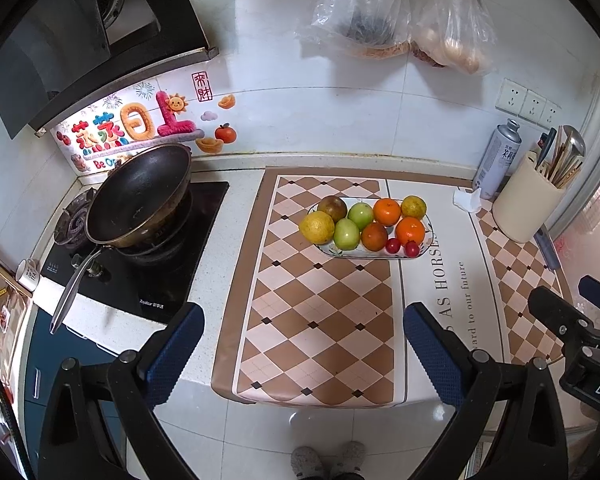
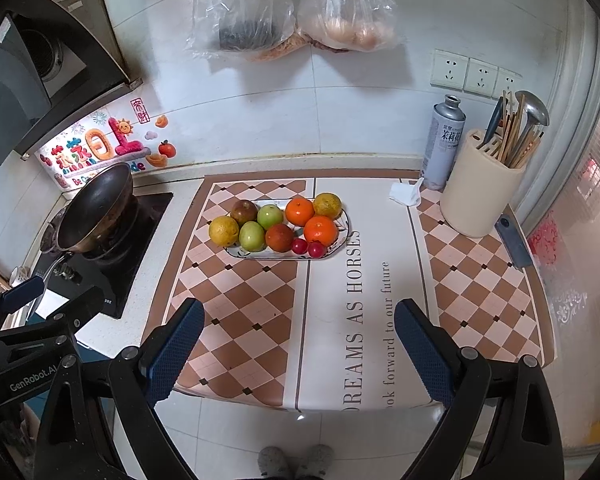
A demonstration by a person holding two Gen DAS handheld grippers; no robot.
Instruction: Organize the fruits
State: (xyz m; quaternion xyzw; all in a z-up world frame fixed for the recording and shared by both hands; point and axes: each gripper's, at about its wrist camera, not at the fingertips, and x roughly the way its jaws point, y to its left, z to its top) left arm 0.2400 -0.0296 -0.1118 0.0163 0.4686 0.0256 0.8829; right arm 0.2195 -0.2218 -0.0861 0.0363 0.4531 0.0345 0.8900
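A patterned plate (image 1: 429, 222) (image 2: 346, 220) sits on the checkered counter mat and holds several fruits in rows. Two oranges (image 1: 387, 211) (image 2: 320, 230), two green apples (image 1: 346, 233) (image 2: 253, 236), a yellow citrus (image 1: 317, 227) (image 2: 223, 231), two brownish-red apples (image 1: 374, 236) (image 2: 279, 237) and two small red plums (image 1: 393, 245) (image 2: 317, 249) lie on it. My left gripper (image 1: 302, 326) hangs open over the mat's near edge, well short of the plate, nothing between its fingers. My right gripper (image 2: 298, 322) is likewise open and empty, beside the left one.
A black wok (image 1: 140, 196) (image 2: 96, 208) stands on the stove at the left. At the back right are a cream utensil holder (image 1: 526, 200) (image 2: 478, 196), a grey spray can (image 1: 496, 158) (image 2: 444, 140) and a crumpled tissue (image 2: 407, 193). Plastic bags (image 2: 292, 4) hang on the wall. A person's slippers (image 2: 296, 462) show on the floor.
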